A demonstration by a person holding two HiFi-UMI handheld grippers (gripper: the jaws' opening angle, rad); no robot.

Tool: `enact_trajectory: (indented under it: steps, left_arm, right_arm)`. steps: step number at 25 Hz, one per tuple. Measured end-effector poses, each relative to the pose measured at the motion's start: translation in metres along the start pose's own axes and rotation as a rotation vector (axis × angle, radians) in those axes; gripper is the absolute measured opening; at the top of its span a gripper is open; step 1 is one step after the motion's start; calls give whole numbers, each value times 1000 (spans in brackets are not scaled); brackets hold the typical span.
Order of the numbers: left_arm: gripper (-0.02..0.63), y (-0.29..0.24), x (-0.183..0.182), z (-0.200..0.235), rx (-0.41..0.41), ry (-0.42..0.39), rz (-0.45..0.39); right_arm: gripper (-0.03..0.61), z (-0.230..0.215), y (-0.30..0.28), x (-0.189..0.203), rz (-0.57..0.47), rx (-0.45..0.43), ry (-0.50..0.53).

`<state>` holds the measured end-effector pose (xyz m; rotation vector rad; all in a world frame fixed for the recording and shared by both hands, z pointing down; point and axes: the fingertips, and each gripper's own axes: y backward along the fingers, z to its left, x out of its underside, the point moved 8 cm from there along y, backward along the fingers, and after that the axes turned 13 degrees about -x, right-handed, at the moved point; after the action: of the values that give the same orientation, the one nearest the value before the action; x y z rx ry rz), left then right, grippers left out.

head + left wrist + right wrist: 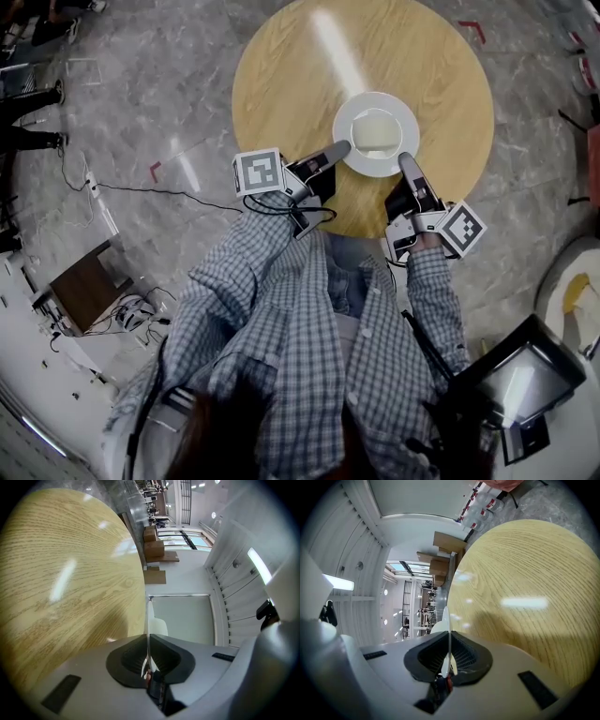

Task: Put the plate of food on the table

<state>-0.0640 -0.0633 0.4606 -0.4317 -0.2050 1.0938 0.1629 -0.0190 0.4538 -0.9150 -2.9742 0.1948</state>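
A white plate (354,114) carrying a pale block of food (377,131) is over the near half of the round wooden table (281,66). I cannot tell whether it rests on the wood. My left gripper (343,147) is shut on the plate's left rim, and my right gripper (405,160) is shut on its near right rim. In the left gripper view the plate (148,616) shows edge-on, pinched in the left gripper (148,644), with the table (65,573) to the left. The right gripper view has the plate (447,618) clamped in the right gripper (450,654).
Grey marbled floor (159,84) surrounds the table. A black cable (150,191) runs across it at the left, beside a brown box (86,286) and white equipment. A dark tray stand (525,380) is at the lower right. Cardboard boxes (153,548) stand far off.
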Motion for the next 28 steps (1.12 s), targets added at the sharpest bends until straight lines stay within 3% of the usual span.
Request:
enact_trajectory:
  steps: [28]
  left_arm:
    - [20, -23, 1, 38, -79, 1, -12]
  right_arm:
    - [25, -49, -5, -5, -5, 69, -58]
